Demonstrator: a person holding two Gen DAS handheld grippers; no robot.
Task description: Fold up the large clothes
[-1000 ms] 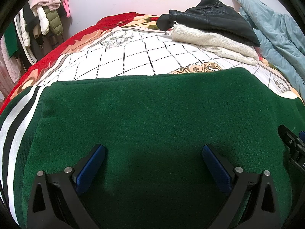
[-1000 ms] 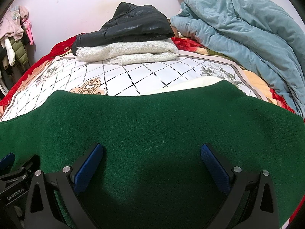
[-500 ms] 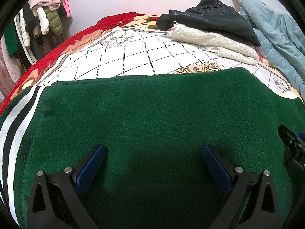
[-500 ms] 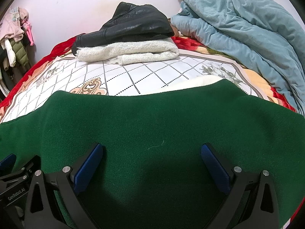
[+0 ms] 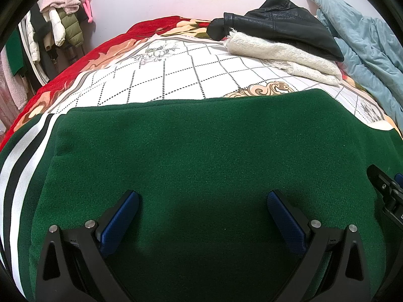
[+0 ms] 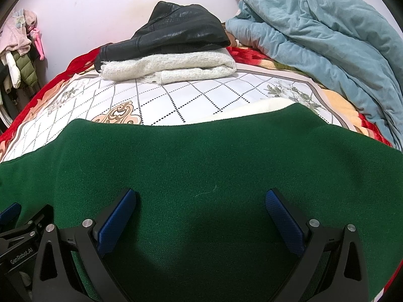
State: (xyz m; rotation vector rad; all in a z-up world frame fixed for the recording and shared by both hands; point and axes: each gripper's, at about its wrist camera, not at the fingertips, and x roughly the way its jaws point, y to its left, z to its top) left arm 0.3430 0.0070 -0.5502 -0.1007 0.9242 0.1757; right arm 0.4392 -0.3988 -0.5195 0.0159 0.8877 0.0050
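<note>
Green jacket (image 5: pixel 201 156) lies partly folded, likely more folds left; left gripper (image 5: pixel 201 214) and right gripper (image 6: pixel 201 211) above it, both spread wide, empty

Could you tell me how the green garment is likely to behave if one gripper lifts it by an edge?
The green garment lies flat and follows the bed, so it would probably drape and sag rather than hold shape. Its thick, felt-like nap suggests some weight, likely dragging when lifted by one edge. That matte surface looks grippy, so it seems unlikely to slip from the pads.
</note>
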